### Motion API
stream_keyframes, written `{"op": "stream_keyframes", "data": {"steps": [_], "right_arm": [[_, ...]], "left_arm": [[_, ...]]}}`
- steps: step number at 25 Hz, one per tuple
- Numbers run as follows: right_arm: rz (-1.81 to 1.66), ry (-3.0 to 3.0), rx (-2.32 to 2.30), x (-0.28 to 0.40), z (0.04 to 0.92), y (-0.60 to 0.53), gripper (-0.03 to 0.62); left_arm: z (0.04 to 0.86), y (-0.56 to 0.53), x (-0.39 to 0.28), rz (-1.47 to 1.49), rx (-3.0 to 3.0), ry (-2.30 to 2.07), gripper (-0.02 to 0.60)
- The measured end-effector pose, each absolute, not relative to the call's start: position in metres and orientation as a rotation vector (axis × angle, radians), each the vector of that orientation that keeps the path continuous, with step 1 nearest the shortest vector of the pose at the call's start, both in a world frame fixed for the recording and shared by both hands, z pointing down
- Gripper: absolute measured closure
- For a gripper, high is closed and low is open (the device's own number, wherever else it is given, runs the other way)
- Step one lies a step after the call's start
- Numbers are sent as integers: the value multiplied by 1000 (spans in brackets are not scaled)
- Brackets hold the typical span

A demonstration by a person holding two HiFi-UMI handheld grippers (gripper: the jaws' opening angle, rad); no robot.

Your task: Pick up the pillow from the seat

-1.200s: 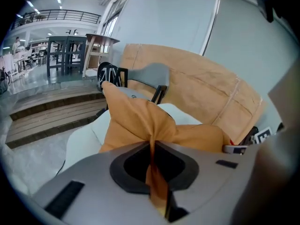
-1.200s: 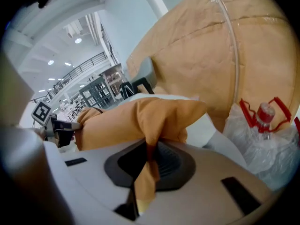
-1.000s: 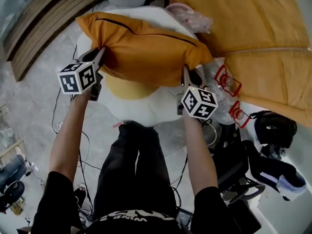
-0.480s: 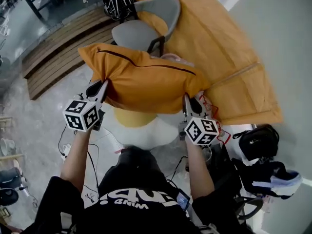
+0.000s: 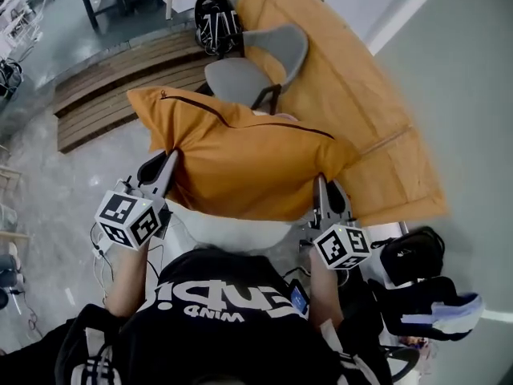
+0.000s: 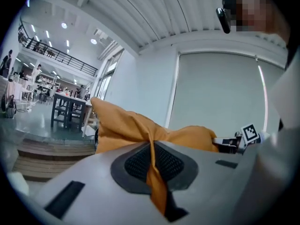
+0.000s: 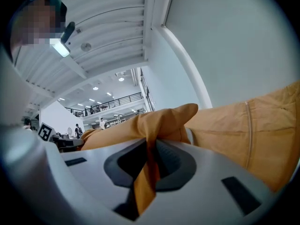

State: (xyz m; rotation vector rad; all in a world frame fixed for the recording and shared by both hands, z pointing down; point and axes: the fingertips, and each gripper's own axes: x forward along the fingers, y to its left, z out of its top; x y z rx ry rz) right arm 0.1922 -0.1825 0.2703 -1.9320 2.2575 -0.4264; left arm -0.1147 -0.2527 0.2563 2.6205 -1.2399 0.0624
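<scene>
An orange pillow with a dark zip line hangs in the air in front of the person, held up by both ends. My left gripper is shut on its left corner, with a fold of the orange cloth pinched between the pads. My right gripper is shut on the right corner, where the cloth runs down between its pads. The pillow bulges beyond the left jaws, and its corner bunches above the right jaws. A white rounded seat shows below the pillow, apart from it.
A grey chair stands beyond the pillow, with a dark bag behind it. A big orange cushion lies at the right. Wooden steps run at the left. Black bags and a shoe lie at lower right.
The pillow has come up off the white seat and nearer the person, held by both grippers. The head view has tilted up, so the grey chair and steps now show.
</scene>
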Motion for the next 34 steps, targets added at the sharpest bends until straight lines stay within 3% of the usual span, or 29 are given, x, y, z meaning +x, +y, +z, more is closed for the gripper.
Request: {"op": "stream_keyframes", "data": {"steps": [34], "right_arm": [[-453,2274,-1934,182,283,-194,537]], "left_arm": [[265,-248,-130,98,2601,-1291,560]]}}
